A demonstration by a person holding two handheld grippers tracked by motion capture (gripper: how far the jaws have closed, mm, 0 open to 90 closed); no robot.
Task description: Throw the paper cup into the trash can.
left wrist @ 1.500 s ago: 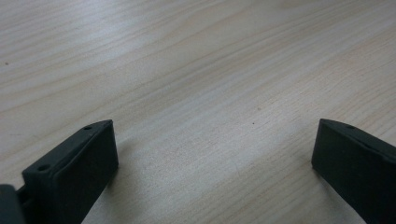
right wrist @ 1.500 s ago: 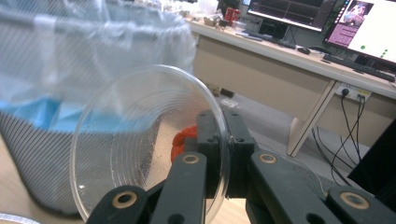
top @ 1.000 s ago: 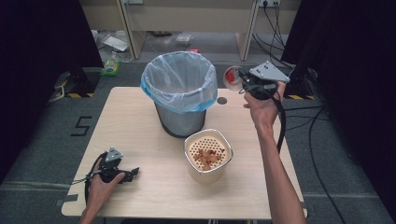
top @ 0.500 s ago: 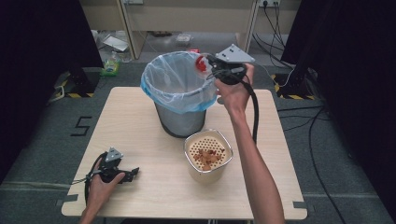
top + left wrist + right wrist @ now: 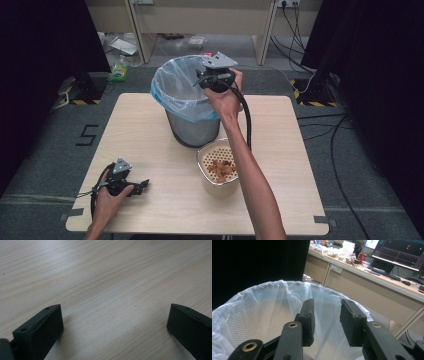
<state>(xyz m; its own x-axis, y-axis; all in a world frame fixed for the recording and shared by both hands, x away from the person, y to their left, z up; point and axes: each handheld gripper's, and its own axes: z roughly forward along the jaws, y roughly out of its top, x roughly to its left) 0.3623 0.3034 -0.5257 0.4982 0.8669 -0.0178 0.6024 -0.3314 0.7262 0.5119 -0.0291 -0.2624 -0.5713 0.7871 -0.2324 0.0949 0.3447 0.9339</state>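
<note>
Under my left gripper [image 5: 112, 322] the table [image 5: 105, 277] is pale wood with a fine streaked grain, smooth and softly satin, catching a dull sheen toward the upper left of the frame. My jaws there look like matt black plastic, flat-faced, with small screw holes. On my right gripper [image 5: 325, 317] the pads [image 5: 308, 315] are a rougher, slightly crumbly black, and the arms below them are smoother black with brassy metal rivets. The bin [image 5: 192, 127], at the centre of the high view, shows grey mesh metal beneath a thin, translucent, crinkled plastic liner [image 5: 262, 312], faintly glossy. Lower centre, the cream basket [image 5: 220, 185] looks like perforated matt plastic.
</note>
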